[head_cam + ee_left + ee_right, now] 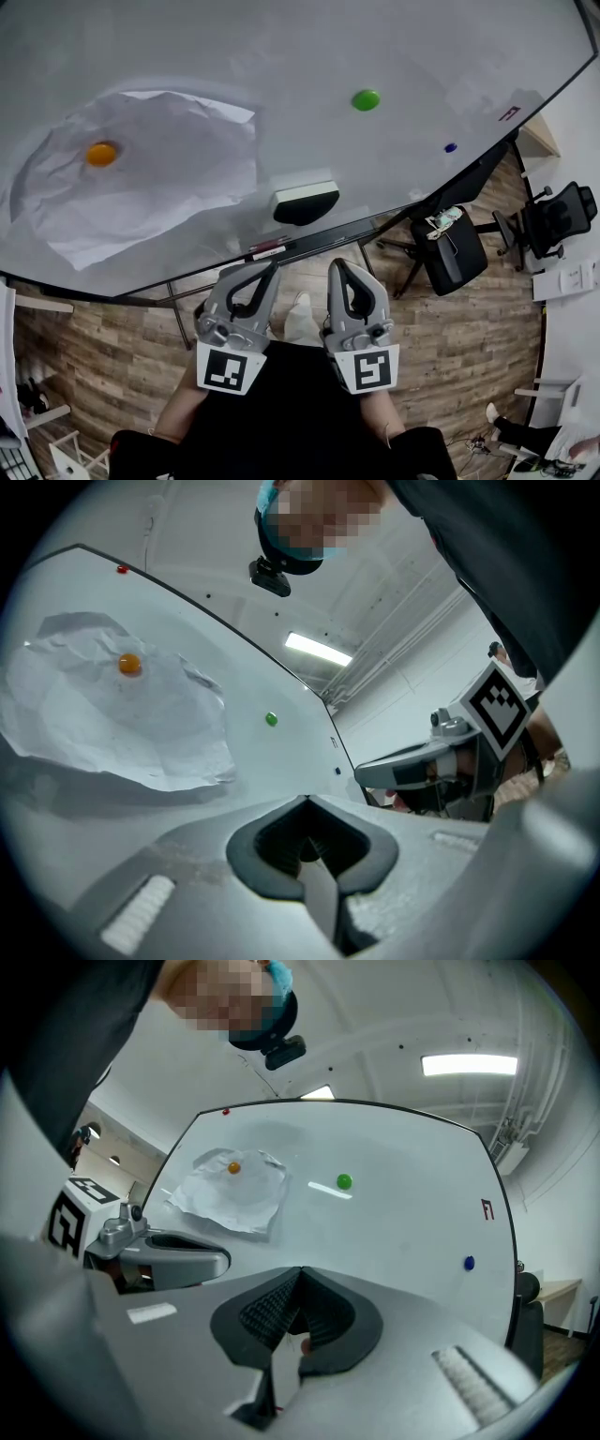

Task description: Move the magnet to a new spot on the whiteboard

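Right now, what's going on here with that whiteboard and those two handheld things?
A person stands facing a whiteboard, holding tongs in each hand. The left tongs and right tongs are both shut, empty and short of the board. On it, an orange magnet pins a crumpled paper; a green magnet, a small blue magnet and an eraser sit further right. No magnet is touched yet.

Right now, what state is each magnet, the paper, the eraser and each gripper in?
Orange magnet: on the whiteboard, pinning the paper.
Paper: crumpled, pinned up.
Green magnet: stuck on bare board.
Blue magnet: stuck on bare board.
Eraser: at the board's lower edge.
Left gripper: shut, empty.
Right gripper: shut, empty.
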{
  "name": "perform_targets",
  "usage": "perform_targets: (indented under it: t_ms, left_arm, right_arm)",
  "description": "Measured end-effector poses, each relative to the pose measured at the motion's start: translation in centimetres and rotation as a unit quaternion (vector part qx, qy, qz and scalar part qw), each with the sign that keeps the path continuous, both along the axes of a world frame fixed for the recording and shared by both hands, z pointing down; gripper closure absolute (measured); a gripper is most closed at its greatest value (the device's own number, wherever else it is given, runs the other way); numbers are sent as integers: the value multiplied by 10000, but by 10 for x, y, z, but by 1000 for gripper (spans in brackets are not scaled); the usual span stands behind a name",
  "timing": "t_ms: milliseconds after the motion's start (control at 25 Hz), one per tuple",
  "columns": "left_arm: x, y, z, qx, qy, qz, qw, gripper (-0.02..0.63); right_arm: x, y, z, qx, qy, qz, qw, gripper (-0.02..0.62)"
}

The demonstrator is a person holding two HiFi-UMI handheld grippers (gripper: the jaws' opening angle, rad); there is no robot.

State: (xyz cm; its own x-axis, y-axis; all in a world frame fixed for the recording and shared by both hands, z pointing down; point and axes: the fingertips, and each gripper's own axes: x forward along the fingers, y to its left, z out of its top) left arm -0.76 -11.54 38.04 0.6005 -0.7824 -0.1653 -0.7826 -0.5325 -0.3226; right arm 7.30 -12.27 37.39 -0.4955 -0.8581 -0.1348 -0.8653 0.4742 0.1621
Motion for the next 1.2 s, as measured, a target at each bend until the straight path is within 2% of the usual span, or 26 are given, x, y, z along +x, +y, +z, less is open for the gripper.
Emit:
perform_targets:
  t_ms: [1200]
  left_arm:
    - [-1, 5, 0, -2, 0, -12, 10000, 611]
  right_arm:
    - [-7, 9, 1, 56, 236, -200, 9995, 595]
